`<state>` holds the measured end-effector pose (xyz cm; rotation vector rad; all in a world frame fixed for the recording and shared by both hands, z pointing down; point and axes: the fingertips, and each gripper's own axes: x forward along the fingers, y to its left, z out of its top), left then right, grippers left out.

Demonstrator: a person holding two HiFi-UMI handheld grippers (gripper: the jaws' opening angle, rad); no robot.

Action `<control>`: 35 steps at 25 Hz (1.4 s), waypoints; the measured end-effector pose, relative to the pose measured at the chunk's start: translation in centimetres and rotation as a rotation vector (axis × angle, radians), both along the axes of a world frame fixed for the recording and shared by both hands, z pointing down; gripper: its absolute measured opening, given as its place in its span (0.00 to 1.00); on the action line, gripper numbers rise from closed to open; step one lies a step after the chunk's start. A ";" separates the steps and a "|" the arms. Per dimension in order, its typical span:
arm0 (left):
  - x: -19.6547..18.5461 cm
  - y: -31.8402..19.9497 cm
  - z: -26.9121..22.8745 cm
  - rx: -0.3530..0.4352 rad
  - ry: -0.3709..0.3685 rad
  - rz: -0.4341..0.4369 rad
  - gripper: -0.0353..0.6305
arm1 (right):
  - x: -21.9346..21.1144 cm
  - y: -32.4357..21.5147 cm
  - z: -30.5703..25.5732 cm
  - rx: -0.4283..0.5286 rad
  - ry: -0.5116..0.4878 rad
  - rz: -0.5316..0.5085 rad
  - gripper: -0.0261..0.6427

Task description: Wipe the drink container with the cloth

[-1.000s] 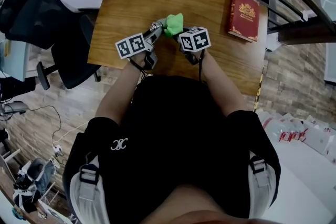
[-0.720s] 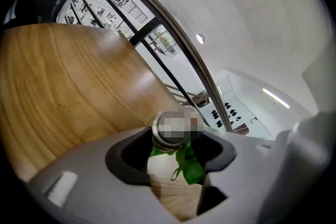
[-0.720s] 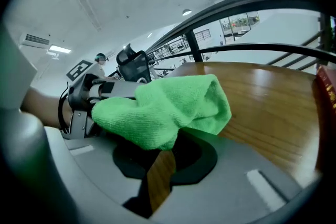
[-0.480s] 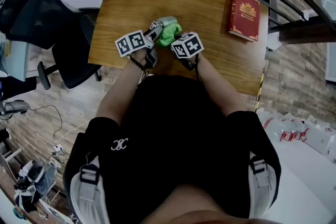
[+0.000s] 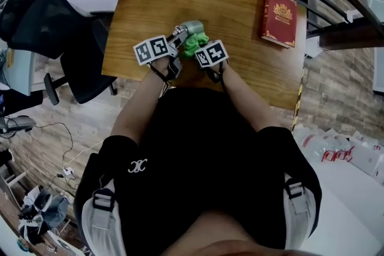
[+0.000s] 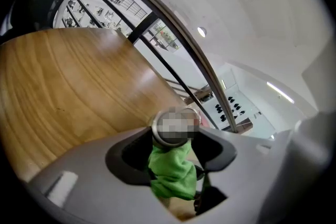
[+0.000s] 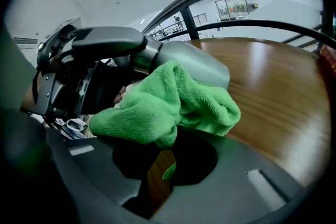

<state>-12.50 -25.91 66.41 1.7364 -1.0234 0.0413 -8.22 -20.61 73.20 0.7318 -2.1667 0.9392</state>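
Clamping bottle [image 7: 195, 63] by near end in left gripper [image 6: 170, 150], jaws wide, long axis pointing away; pinching cloth [image 7: 167, 102] in right gripper [image 7: 165, 159], touching bottle's right side.

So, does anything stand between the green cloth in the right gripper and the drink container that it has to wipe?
Nothing visible does. The cloth, held in the right gripper, lies directly against the side of the drink container, which the left gripper holds.

Left gripper [image 5: 179, 36], right gripper [image 5: 198, 48]: adjacent, clamped
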 end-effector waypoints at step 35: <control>5.3 -1.7 -1.9 0.206 -0.538 0.377 0.48 | 14.2 -6.5 -18.9 0.485 -0.133 0.519 0.11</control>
